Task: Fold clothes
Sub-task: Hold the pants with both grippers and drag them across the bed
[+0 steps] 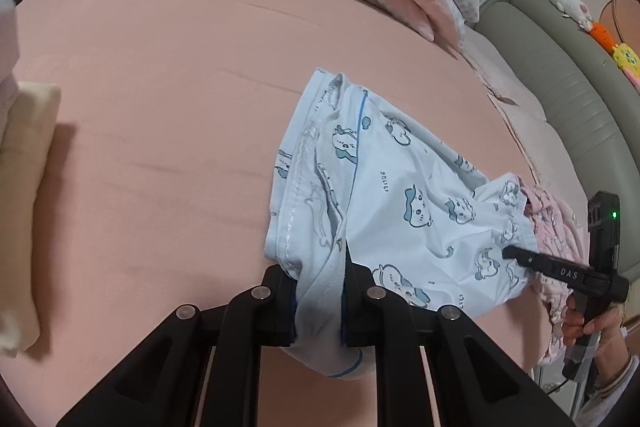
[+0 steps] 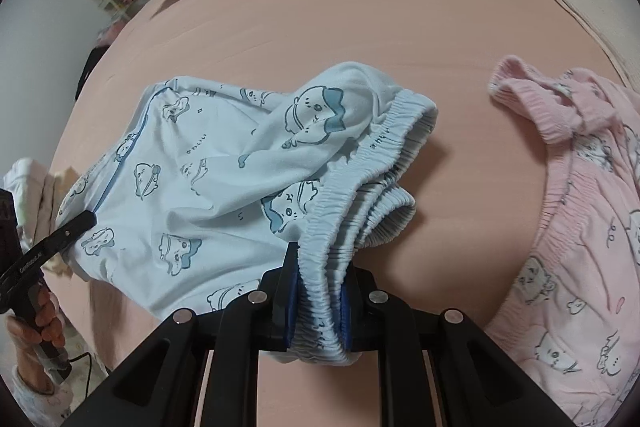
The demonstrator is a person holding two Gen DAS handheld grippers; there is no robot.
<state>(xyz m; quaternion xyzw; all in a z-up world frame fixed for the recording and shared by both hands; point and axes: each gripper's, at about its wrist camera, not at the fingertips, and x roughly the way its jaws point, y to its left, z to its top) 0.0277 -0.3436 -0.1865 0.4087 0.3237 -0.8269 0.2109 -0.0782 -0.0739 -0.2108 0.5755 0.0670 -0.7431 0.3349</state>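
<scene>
Shorts (image 1: pixel 404 195) hanging between your grippers: left gripper (image 1: pixel 319 301) jaws pinching hem, right gripper (image 2: pixel 320 311) jaws pinching waistband, over bed (image 1: pixel 168 107).

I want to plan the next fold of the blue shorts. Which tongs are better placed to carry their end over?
Probably the left tongs: they grip the blue shorts at the hem, with bare bed beside them. The right tongs pinch the bunched waistband.
</scene>
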